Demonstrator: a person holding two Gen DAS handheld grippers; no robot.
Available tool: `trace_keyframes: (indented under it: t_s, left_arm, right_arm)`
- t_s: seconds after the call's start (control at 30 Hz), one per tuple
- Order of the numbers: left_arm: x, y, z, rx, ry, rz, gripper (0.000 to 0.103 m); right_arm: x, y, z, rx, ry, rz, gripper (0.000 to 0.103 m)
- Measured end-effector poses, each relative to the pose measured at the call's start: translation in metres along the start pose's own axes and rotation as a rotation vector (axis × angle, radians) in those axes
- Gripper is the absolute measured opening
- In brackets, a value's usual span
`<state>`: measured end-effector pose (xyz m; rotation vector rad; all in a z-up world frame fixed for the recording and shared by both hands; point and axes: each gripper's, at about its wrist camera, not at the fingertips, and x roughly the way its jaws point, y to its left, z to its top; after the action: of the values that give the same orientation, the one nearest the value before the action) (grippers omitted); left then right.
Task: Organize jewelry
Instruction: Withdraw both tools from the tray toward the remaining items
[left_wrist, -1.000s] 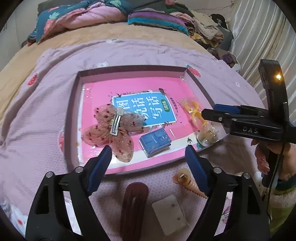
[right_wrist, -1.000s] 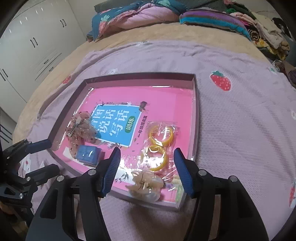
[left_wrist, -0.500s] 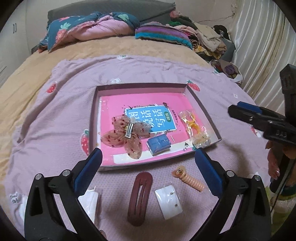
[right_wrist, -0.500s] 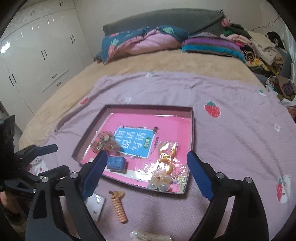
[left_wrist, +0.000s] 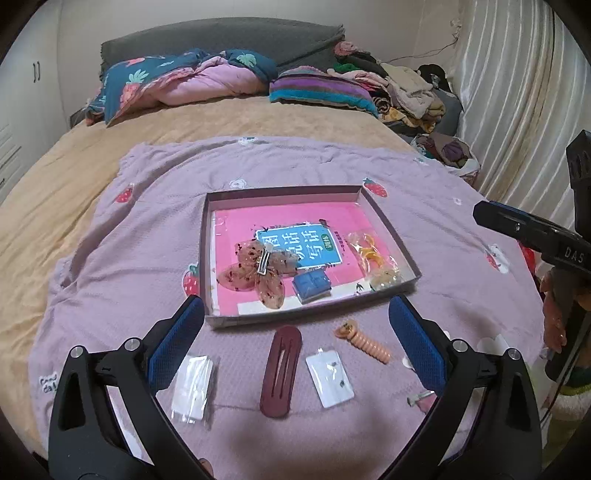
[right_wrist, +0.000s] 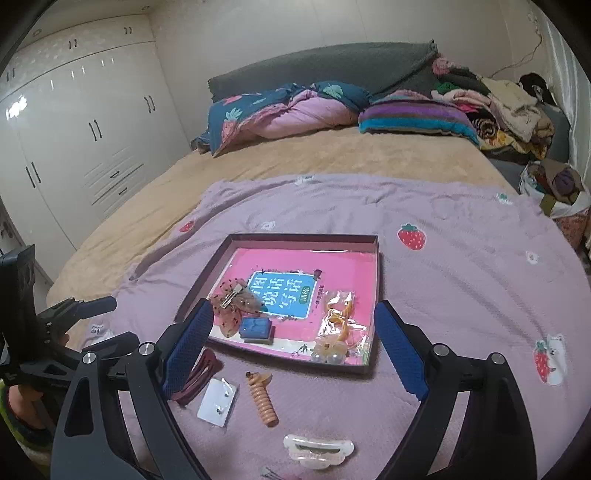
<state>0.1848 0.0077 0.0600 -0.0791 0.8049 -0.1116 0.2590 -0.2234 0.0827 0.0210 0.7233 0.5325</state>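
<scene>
A shallow dark-rimmed tray (left_wrist: 207, 258) with a pink book as its floor lies on the lilac blanket. In it are a sheer butterfly hair clip (left_wrist: 255, 273), a small blue box (left_wrist: 312, 286), a bag of orange rings (left_wrist: 367, 251) and a pearl clip (left_wrist: 386, 277). In front of it lie a maroon snap clip (left_wrist: 280, 369), a white earring card (left_wrist: 330, 373), a peach spiral clip (left_wrist: 364, 339) and a clear bag (left_wrist: 194, 382). A white claw clip (right_wrist: 317, 448) lies nearest. My left gripper (left_wrist: 295, 314) and right gripper (right_wrist: 295, 317) hover open and empty above the tray's near edge.
The blanket (right_wrist: 461, 280) covers a tan bed with pillows and piled clothes (right_wrist: 498, 103) at the head. White wardrobes (right_wrist: 74, 147) stand at the left, a curtain (left_wrist: 517, 110) at the right. A hand (left_wrist: 554, 306) holds the right gripper's handle.
Both grippers opened wider and drew back and up from the tray. The loose pieces in front of the tray have come into view. Nothing in the tray moved.
</scene>
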Motion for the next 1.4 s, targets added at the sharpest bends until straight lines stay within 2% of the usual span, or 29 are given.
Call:
trace_keyframes:
  t_s: [0.53,0.8,1.03,1.4]
  left_arm:
    - [-0.040,-0.002,-0.023,0.005,-0.047,-0.017,0.094]
    - [-0.054,0.003,-0.041,-0.004,-0.066,-0.023,0.094]
    - [-0.053,0.013,-0.062,-0.017,-0.042,-0.015,0.094]
    - [-0.046,0.036,-0.095,-0.049,0.010,0.016,0.094]
  right_arm:
    - [-0.061,0.032,-0.021,-0.030,-0.094,-0.011,0.096]
    - [-0.077,0.047,-0.039,-0.046,-0.098,-0.002,0.096]
    - [-0.076,0.058,-0.061,-0.048,-0.082,-0.002,0.097]
    - [-0.052,0.058,-0.094,-0.041,-0.010,-0.025,0.097]
